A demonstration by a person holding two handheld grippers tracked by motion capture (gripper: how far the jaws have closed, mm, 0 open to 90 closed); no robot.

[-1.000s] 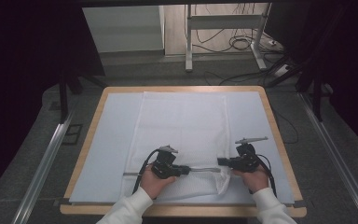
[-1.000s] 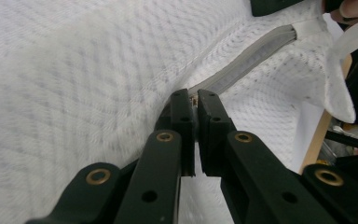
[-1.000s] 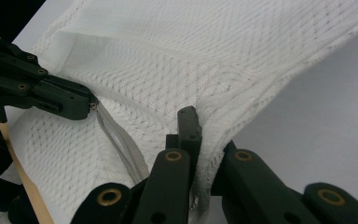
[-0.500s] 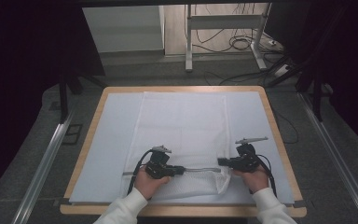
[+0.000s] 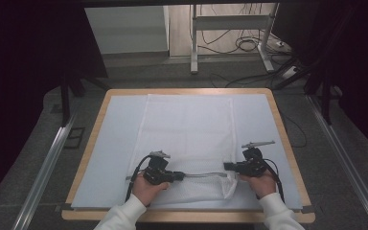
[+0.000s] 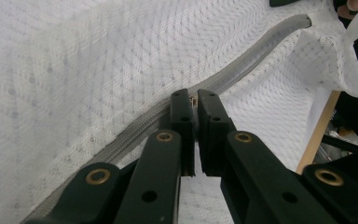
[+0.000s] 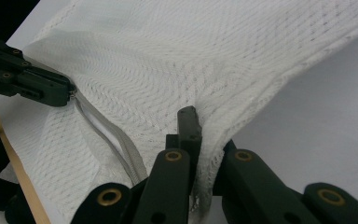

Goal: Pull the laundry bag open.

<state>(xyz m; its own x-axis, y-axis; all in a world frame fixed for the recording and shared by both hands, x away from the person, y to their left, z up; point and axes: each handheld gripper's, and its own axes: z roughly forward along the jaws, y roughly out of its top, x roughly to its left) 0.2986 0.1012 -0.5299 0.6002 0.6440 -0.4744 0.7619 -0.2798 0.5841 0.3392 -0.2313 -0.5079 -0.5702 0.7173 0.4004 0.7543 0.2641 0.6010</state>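
A white mesh bag (image 5: 189, 129) lies flat on the table, its grey zipper (image 5: 205, 174) running along the near end. My left gripper (image 5: 181, 175) points right and is shut on the zipper pull (image 6: 194, 100); the zipper track (image 6: 247, 65) stretches away from its jaws. My right gripper (image 5: 226, 166) points left at the bag's near right corner and is shut on a fold of mesh (image 7: 205, 154), which is lifted slightly. In the right gripper view the left gripper (image 7: 67, 95) sits at the far end of the zipper (image 7: 112, 135).
The bag rests on a pale sheet (image 5: 115, 124) covering a wood-rimmed board (image 5: 187, 216). Metal rails run along the floor at the left (image 5: 48, 163) and right (image 5: 345, 158). Desk legs and cables (image 5: 230, 43) stand beyond the far edge.
My left gripper has slid to the left along the zipper with the pull in its jaws, lengthening the stretch between the grippers. The right gripper has stayed put on the corner.
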